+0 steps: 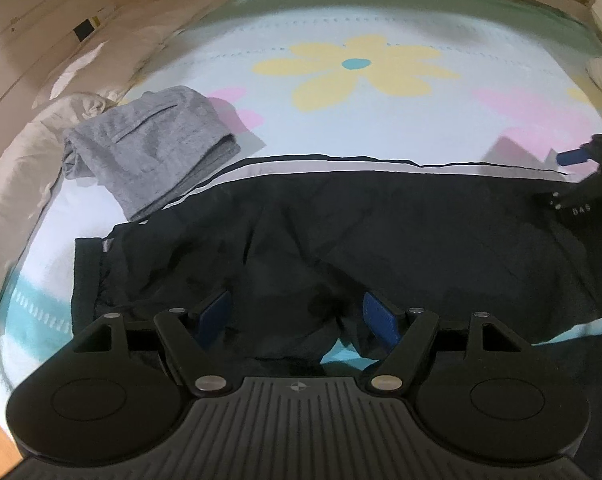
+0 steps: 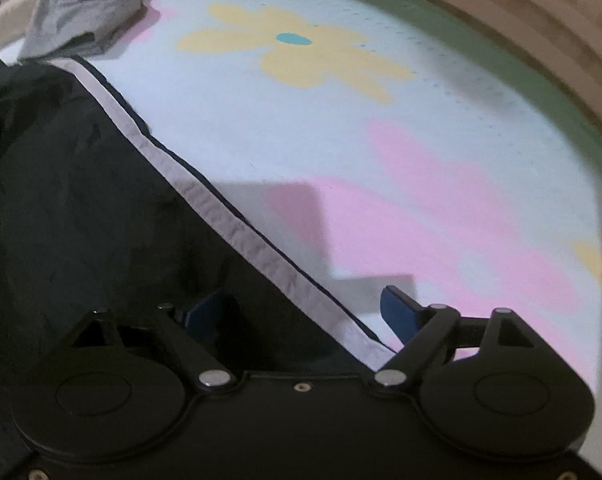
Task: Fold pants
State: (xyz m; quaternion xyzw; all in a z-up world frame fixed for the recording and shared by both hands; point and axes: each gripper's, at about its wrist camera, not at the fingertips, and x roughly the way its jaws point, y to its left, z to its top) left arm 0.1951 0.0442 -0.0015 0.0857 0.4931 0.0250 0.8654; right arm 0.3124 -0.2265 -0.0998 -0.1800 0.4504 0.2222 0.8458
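Both grippers hung released over the black pants (image 1: 381,232) on the bed (image 1: 361,128). The left gripper (image 1: 297,316) straddled dark cloth; the right gripper (image 2: 301,312) straddled the striped edge (image 2: 237,224). Each probably needed to pinch every layer before lifting.

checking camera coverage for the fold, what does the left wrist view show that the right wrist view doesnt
Only the left wrist view shows the black pants' waistband end, the white pillows at the left edge, the bed frame behind, and the right hand-held gripper seen from outside, over the striped edge.

Only the right wrist view shows that gripper's open jaws straddling the pants' grey side stripe, one blue finger over black fabric, the other over the sheet.

Both show the black pants, the folded grey garment, and the flower-print sheet. The left hand-held gripper is open above the pants.
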